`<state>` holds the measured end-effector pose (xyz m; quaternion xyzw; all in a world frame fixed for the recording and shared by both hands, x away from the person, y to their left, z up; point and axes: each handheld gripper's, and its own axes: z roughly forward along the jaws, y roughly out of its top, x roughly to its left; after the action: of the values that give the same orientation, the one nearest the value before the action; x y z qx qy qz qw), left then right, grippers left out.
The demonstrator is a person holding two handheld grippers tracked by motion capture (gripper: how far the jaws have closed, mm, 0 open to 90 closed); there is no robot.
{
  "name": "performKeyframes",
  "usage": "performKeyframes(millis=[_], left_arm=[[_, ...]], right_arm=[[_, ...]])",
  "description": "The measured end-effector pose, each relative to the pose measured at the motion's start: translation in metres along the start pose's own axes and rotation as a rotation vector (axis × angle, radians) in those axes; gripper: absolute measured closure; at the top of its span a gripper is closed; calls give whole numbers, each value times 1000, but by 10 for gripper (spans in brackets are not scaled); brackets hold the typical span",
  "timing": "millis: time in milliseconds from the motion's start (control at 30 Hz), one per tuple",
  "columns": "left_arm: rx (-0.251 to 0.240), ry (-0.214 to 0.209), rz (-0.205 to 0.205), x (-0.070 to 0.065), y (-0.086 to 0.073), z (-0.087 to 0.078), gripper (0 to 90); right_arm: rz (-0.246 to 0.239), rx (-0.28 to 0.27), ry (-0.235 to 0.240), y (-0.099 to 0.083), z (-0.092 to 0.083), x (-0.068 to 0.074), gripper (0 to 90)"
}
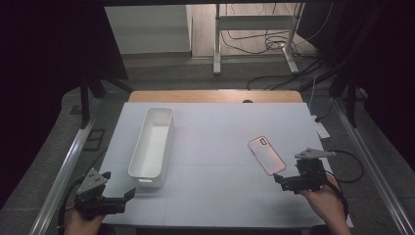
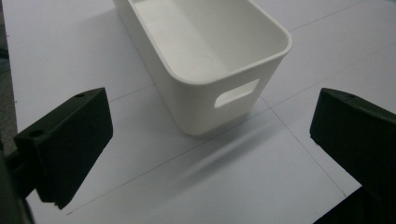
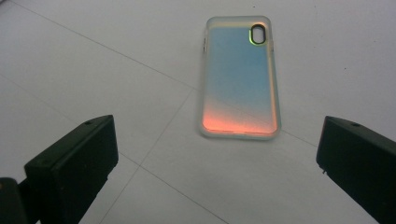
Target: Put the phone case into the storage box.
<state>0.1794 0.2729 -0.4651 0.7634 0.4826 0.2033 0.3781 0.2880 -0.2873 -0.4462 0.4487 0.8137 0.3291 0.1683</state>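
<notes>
Both jaws of your right gripper (image 1: 283,180) stand wide apart just short of the phone case (image 1: 266,155) lying flat on the table (image 1: 215,147), so come in low and square, while your left gripper (image 1: 128,195), likewise spread, waits beside the white bin (image 1: 151,146).

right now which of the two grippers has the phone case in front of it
The right gripper: its open jaws face the iridescent phone case lying flat on the table. The left gripper faces the handle end of the empty white bin instead.
</notes>
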Motion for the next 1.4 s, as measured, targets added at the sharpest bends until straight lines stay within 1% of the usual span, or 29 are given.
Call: performKeyframes(millis=[133, 267, 433, 633, 733, 933, 1133, 1400], left_arm=[[0, 1, 0, 0, 0, 0, 3], [1, 2, 0, 0, 0, 0, 4], [1, 1, -3, 0, 0, 0, 5], [1, 3, 0, 0, 0, 0, 5], [1, 2, -2, 0, 0, 0, 5], [2, 2, -3, 0, 0, 0, 5], [1, 5, -5, 0, 0, 0, 5], [3, 5, -3, 0, 0, 0, 5]], right_arm=[[1, 14, -3, 4, 2, -2, 0], [16, 8, 0, 7, 4, -5, 0], [12, 3, 0, 13, 9, -7, 0], [5, 11, 0, 19, 14, -9, 0], [0, 31, -9, 23, 17, -12, 0], [-2, 48, -18, 28, 22, -17, 0], [6, 53, -9, 34, 28, -22, 0], [16, 84, -1, 41, 37, -27, 0]])
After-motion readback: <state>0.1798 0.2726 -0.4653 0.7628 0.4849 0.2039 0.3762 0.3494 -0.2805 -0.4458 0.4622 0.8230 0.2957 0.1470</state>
